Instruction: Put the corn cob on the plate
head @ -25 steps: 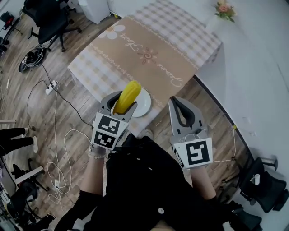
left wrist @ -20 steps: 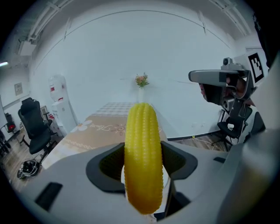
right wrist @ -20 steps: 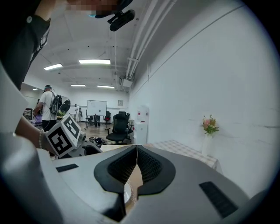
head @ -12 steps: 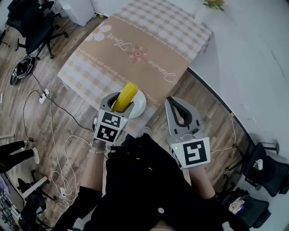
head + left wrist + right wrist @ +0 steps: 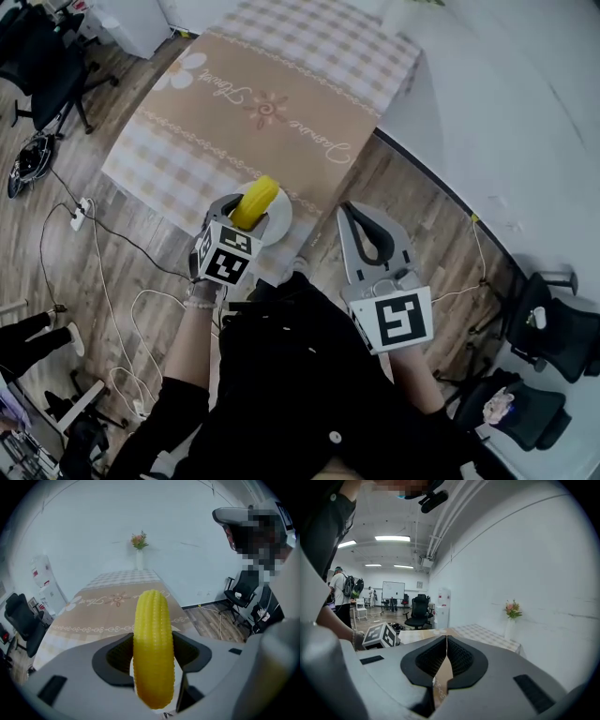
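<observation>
My left gripper point(image 5: 246, 208) is shut on a yellow corn cob point(image 5: 252, 202) that sticks up and forward from its jaws; in the left gripper view the corn cob point(image 5: 153, 653) fills the middle between the two grey jaws point(image 5: 152, 656). A white plate point(image 5: 278, 221) lies near the table's near edge, right under and behind the cob, mostly hidden by it. My right gripper point(image 5: 365, 228) hangs off the table's near right side over the wooden floor, shut with nothing in it; its jaws point(image 5: 446, 660) meet in the right gripper view.
The table point(image 5: 272, 103) carries a beige and checked cloth. A vase of flowers point(image 5: 139, 550) stands at its far end. Office chairs point(image 5: 37, 66) stand at the left and a chair point(image 5: 553, 342) at the right. Cables point(image 5: 103, 309) trail over the wooden floor.
The view has shifted, so the table sits further left and up. The left gripper with the corn cob stays over the plate; the right gripper holds its place.
</observation>
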Available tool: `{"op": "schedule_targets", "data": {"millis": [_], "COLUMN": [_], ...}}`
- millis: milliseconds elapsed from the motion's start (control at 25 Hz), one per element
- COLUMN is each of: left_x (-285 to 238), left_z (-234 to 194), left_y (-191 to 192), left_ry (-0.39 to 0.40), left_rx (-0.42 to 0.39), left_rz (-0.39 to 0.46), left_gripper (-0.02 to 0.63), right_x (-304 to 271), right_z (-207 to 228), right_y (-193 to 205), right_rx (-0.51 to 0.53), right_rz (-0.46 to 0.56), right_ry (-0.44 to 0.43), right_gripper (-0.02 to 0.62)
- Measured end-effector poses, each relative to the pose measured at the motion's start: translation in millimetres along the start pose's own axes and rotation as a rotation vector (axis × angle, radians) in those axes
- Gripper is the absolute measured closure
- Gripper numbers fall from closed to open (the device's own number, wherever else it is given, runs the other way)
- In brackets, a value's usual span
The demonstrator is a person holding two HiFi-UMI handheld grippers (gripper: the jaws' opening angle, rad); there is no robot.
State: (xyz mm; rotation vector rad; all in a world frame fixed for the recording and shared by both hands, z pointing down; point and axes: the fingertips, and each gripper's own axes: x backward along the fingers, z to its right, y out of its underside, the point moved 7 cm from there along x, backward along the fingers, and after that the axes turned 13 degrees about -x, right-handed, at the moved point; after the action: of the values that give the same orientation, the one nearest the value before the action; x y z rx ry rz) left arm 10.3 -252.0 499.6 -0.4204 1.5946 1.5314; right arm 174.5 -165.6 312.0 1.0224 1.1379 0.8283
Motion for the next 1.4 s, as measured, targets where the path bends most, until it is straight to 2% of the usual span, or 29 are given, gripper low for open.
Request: {"op": "schedule_targets", "data": {"millis": [640, 840, 1400], "left_x": [-45.7, -53.6, -55.9], "left_z": [9.5, 12.8, 7.7], "left_y": [18.3, 20.9, 24.6], "left_ry": [0.048, 0.057, 0.133], "left_rx": [-0.195, -0.243, -0.13], "left_rz": [-0.164, -0.191, -0.175], "left_gripper": [0.348, 0.348, 0.348], "right_x": [8.0, 8.7, 10.8], "right_z": [5.6, 6.3, 1.0], "right_y": [11.2, 14.6, 20.2], "right_rx": [-0.024, -0.029, -0.039], "right_rz": [-0.049, -0.049, -0.054], "right_ry": [0.073, 0.082, 0.086], "right_gripper": [0.554, 0.554, 0.554]}}
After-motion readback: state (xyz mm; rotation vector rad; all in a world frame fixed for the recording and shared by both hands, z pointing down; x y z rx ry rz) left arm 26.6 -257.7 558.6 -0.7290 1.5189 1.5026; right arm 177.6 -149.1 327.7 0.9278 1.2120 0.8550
